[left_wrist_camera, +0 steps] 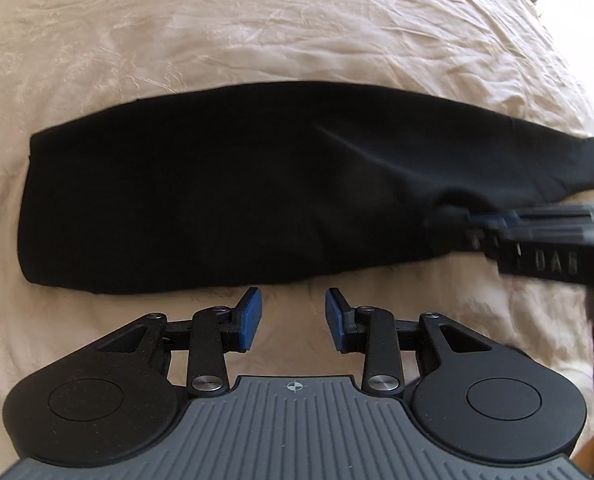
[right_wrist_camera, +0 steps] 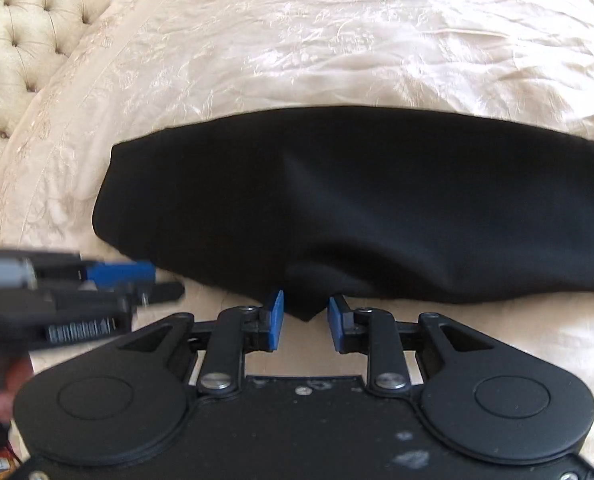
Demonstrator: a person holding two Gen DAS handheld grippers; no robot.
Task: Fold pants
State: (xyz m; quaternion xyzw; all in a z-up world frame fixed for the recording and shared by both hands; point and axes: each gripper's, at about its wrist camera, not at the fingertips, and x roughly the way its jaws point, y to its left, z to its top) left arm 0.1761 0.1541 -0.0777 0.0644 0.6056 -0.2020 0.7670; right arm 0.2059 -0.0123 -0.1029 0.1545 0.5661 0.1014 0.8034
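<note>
A: Where were the pants [left_wrist_camera: 233, 184]?

B: Flat on the bed [left_wrist_camera: 257, 32], folded into a long black band; the tufted headboard [right_wrist_camera: 21, 32] stood beyond one end.

A: And the left hand-held gripper [left_wrist_camera: 294, 312]?

B: Just short of the pants' near edge, pads spread wide, holding nothing and touching nothing.

A: The right hand-held gripper [right_wrist_camera: 305, 317]?

B: At that same near edge, partly parted. A tip of cloth hung between its blue pads [right_wrist_camera: 275, 320], but neither pad visibly pressed it.

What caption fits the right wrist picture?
Right gripper straddling a corner of black folded pants on a cream bedspread.
</note>
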